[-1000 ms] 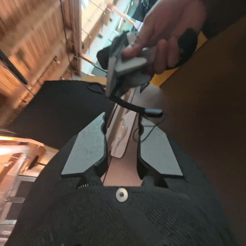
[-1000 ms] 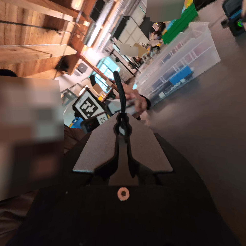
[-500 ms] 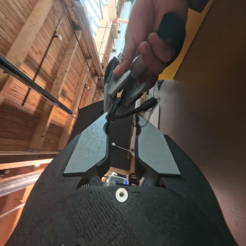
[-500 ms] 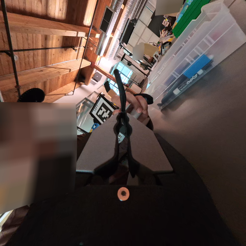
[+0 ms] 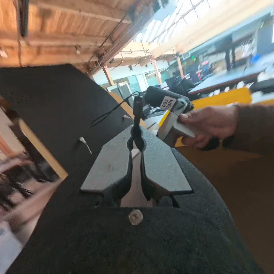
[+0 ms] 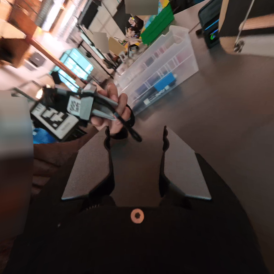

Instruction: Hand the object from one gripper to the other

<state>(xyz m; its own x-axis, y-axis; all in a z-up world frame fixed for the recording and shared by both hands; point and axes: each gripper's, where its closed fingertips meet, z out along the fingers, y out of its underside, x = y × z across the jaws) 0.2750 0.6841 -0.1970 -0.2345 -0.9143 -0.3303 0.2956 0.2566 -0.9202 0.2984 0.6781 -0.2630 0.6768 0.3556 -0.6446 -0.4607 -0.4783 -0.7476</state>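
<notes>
In the left wrist view my left gripper (image 5: 136, 130) is shut on a thin black cable-like object (image 5: 137, 109). The object stands up past the fingertips, with a thicker end on top. A hand (image 5: 210, 126) holds the right gripper's body (image 5: 167, 103) just to the right of the object, apart from it. In the right wrist view my right gripper (image 6: 136, 129) is wide open and empty. The left gripper's tagged body (image 6: 54, 117) is there at the left, in a hand (image 6: 117, 106). The object does not show clearly there.
A clear plastic compartment box (image 6: 155, 77) lies on the brown table (image 6: 222, 118), with a green bin (image 6: 157, 25) behind it and a black device (image 6: 210, 32) at the back right. A black panel (image 5: 51, 103) with pins stands at the left.
The right gripper, shut on the object before, has opened and let go. The left gripper has shut on it. The two grippers have moved apart.
</notes>
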